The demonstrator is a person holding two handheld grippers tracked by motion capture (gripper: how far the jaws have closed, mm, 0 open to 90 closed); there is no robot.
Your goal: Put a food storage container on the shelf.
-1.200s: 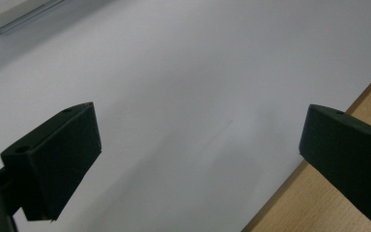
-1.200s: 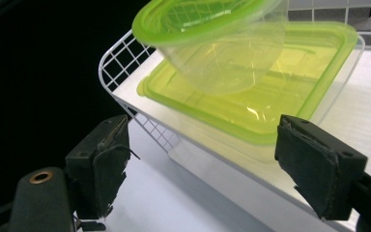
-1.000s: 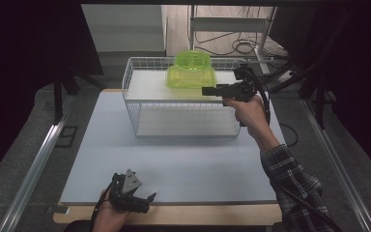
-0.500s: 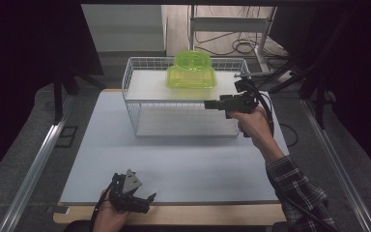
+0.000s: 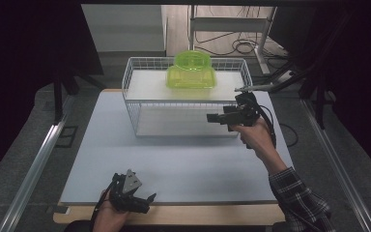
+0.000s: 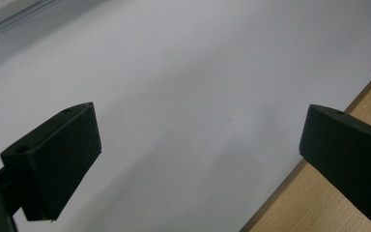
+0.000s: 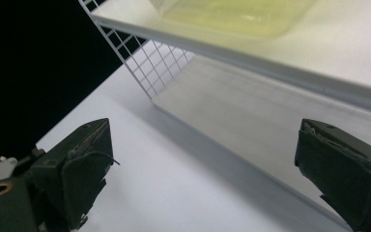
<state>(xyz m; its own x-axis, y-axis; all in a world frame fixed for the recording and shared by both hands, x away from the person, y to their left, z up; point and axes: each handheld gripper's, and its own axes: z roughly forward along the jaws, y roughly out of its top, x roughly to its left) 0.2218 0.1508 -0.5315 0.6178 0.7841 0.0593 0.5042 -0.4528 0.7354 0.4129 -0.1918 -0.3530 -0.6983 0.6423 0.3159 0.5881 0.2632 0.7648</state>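
The green plastic container (image 5: 192, 71) sits on the top shelf of the white wire rack (image 5: 131, 104), while the right claw (image 5: 211, 117), its jaws just widened and empty, hovers beside the rack and the left claw (image 5: 145, 203) rests open on the surface (image 5: 183, 159)

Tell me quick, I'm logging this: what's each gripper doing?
Left gripper: open, empty, over the pale blue mat.
Right gripper: jaws just opened, nothing between them.

The top edge of the right gripper view is cutting off the green box (image 7: 232, 17), showing just its base. The rack (image 5: 186, 104) wires are hiding part of that box in the high view. The bottom edge is cropping the left hand (image 5: 107, 218).
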